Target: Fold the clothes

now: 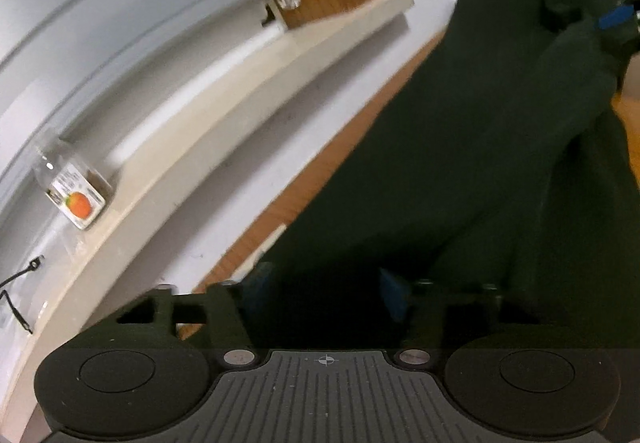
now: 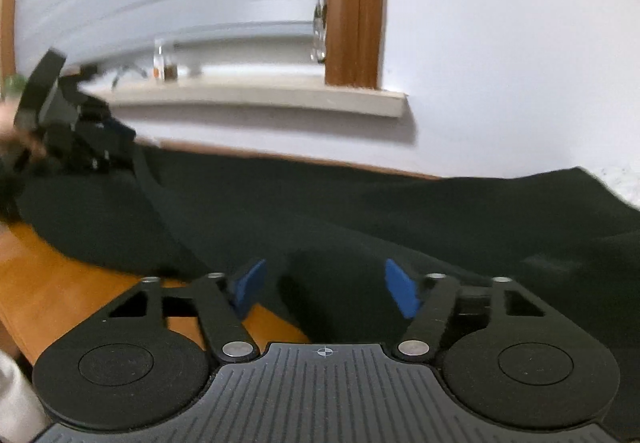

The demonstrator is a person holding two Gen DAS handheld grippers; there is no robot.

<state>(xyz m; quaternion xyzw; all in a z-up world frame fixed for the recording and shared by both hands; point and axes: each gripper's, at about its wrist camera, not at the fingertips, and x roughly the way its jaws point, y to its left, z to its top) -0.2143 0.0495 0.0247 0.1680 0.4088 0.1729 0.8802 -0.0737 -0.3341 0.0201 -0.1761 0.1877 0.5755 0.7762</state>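
while two edges of one garment are being approached at once, the scene is set out as follows.

garment: a dark green, soft fabric garment (image 2: 360, 211) is spread across an orange-brown wooden table (image 2: 60, 283), with long folds running through it; one side reaches the table's far edge below a white wall (image 2: 500, 43).

right gripper: the black two-finger right gripper with blue pads (image 2: 326, 289) is held low over the near hem. its jaws stand partly apart, and a raised hump of the cloth lies between the blue pads (image 2: 402, 293); neither pad is seen to press on it, so no grip is judged to be made yet.

left gripper: the black left gripper (image 1: 326, 295) is angled down at another edge of the same cloth. its blue pads (image 1: 394, 297) are half buried in dark fabric, which lies between them; whether the cloth is pinched cannot be told.

why so placed: the two grippers are set well apart along the garment, it is judged, so that one side can be lifted evenly and carried over for a fold.

surroundings: a small clear glass bottle with an orange fruit label (image 1: 74, 189) is stood on a cream window sill (image 1: 240, 91), clear of the work, beside a brown wooden window frame (image 2: 354, 3).

risk: a single layer may be missed if the hump slips out.
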